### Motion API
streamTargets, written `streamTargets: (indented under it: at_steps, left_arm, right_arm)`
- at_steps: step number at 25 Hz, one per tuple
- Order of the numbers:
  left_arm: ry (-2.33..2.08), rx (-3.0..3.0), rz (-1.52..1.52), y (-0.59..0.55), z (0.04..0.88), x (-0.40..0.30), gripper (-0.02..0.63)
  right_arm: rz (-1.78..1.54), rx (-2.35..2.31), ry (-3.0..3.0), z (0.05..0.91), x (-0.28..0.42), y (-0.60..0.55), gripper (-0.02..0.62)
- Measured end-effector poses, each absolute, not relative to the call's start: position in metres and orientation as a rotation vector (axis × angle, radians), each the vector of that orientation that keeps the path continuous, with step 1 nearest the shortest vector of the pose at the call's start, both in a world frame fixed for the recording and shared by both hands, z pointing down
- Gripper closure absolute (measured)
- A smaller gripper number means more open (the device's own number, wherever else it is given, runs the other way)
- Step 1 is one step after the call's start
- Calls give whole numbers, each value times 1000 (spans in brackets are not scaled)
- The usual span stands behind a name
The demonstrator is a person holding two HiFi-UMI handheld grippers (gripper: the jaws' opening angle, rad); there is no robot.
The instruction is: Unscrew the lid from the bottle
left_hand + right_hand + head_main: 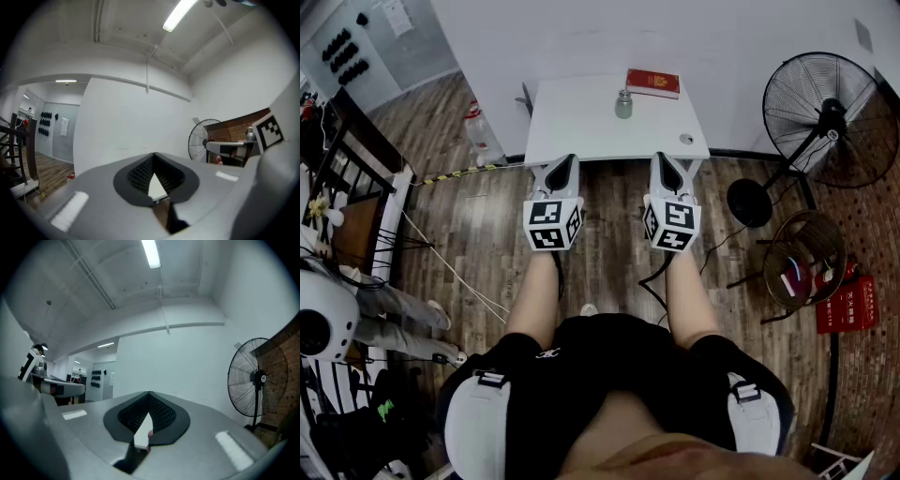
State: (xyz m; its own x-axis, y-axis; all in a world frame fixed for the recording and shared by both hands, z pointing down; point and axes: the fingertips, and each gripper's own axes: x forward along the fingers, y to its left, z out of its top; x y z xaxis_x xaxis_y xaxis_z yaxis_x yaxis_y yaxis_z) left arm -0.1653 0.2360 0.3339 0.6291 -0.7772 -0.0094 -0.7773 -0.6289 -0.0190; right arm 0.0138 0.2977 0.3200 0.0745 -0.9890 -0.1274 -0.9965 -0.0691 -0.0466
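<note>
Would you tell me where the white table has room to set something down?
Left of the bottle, the table is bare. Busier on the right: red book at the back, small round object near the front corner.

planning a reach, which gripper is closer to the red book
Right. The right gripper is at the near edge of the table, almost in front of the red book; the left gripper is at that edge too, further left.

The left grey two-jaw tool (569, 159) and the right grey two-jaw tool (660, 157), each bearing a black-and-white marker cube, are held side by side, apart, pointing forward about level. Both pairs of jaws are closed together, nothing between them. The bare left forearm (534, 291) and right forearm (689, 295) run parallel.
</note>
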Motion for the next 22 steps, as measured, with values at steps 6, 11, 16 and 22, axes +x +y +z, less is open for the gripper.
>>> streamTargets:
  at_steps: [6,11,16,22]
  left_arm:
    - [1315,-2792,-18,228,330,-152,552]
    - [1309,-2780,-12,222,327,-147,552]
    - [1302,-2757,-49,212,331,-141,552]
    - [1302,-2777,-46,195,336,-144,552]
  right_arm:
    - [61,-2147,2071,320,20,287,594]
    - [64,-2154,2075,322,21,280,594]
    - [61,-2160,2059,321,26,273,594]
    - [75,-2170,2053,321,19,261,594]
